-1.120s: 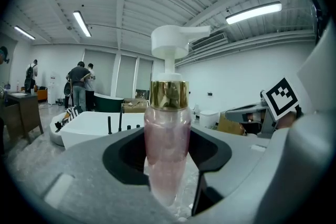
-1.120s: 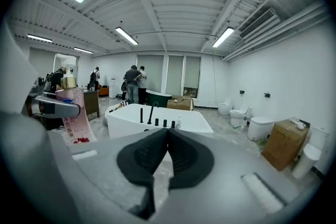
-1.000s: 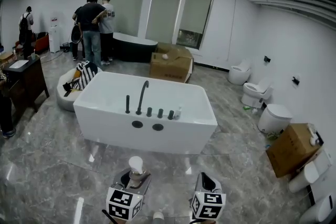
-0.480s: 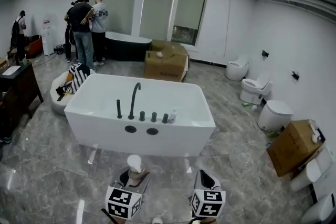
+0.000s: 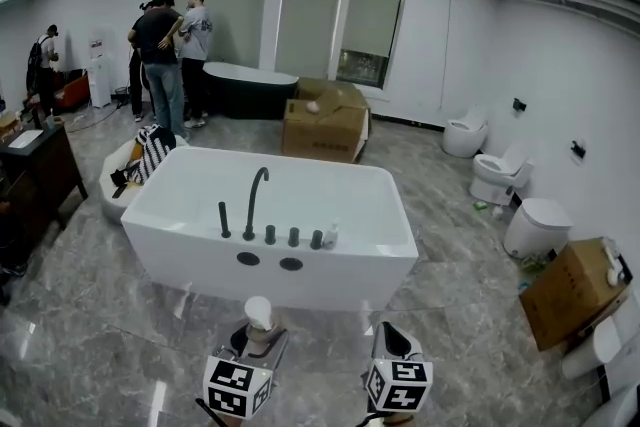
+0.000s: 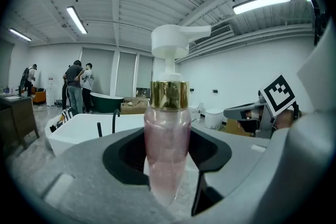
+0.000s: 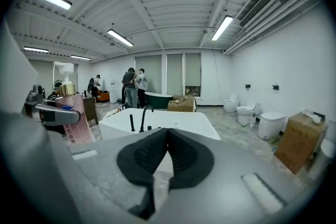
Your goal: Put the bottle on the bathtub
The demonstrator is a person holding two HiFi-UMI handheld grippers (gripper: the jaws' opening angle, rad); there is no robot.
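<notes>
My left gripper (image 6: 168,161) grasps pink pump bottle (image 6: 167,113); right gripper (image 7: 167,139) clenched, empty. White bathtub (image 5: 340,273) ahead on grey marble floor (image 5: 90,345); toilets (image 5: 538,225) along right wall.

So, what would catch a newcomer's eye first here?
The big white bathtub stands in the middle of the grey floor, with a tall black faucet on its near edge. Next comes the pink pump bottle, clamped upright in the left gripper just short of the tub. Toilets line the right wall.
</notes>
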